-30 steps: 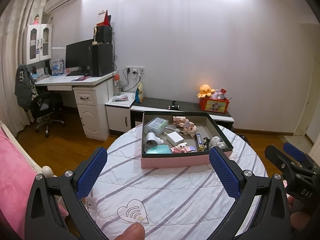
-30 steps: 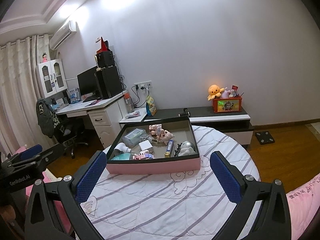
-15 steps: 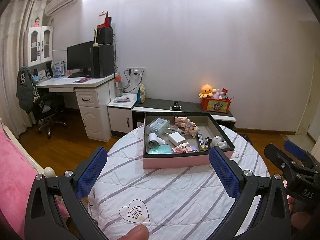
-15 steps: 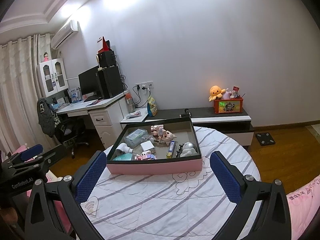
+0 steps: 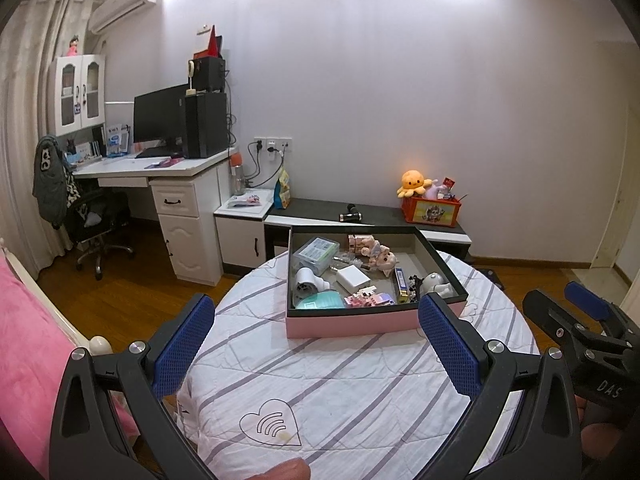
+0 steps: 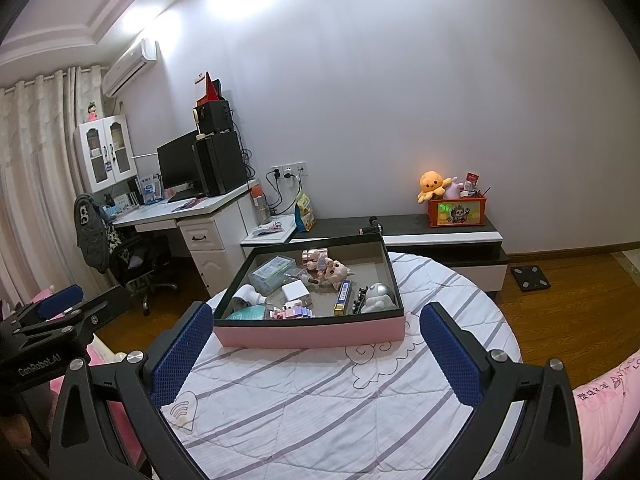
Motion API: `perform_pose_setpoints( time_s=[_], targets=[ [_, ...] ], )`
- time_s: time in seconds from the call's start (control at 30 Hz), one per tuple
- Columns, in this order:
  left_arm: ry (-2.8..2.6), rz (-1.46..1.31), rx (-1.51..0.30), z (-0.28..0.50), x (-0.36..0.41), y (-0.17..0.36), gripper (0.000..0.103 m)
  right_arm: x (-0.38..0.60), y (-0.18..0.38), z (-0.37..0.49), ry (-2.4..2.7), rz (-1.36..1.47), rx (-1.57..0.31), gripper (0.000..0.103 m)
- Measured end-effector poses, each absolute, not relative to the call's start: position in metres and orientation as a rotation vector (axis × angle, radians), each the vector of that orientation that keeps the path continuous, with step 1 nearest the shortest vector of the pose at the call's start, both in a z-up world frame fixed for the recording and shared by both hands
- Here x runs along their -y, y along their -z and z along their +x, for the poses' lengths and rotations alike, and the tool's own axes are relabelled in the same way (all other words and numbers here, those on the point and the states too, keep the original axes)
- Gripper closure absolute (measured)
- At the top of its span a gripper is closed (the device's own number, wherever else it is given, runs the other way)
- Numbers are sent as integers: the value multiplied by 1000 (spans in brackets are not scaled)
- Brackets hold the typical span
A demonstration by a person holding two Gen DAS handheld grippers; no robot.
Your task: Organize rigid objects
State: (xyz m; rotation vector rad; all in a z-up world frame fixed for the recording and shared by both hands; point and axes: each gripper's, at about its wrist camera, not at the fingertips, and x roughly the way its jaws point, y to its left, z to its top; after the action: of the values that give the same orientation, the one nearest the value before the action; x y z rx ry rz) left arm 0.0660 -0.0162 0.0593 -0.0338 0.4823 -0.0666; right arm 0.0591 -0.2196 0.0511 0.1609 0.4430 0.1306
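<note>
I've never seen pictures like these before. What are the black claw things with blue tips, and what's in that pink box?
Those claws are grabbing tools, called grippers. A person holds one in each hand, and each carries a small camera that looks forward between its two fingers. One picture comes from the left gripper, the other from the right gripper. The blue parts are soft pads on the fingers. Both grippers are wide open and hold nothing.

In front of them is a round table with a striped cloth. On it stands a pink box with small things inside: a pig doll, a white charger block, a grey robot toy and a clear plastic case. The job is to tidy those things.
</note>
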Motion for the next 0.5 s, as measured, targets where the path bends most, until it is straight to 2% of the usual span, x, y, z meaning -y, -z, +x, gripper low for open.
perform_pose_setpoints(
  time_s=[0.5],
  targets=[
    [84,-42,-449,60,16,-67,0,215,-46,59,-133,153,-451,0]
  ],
)
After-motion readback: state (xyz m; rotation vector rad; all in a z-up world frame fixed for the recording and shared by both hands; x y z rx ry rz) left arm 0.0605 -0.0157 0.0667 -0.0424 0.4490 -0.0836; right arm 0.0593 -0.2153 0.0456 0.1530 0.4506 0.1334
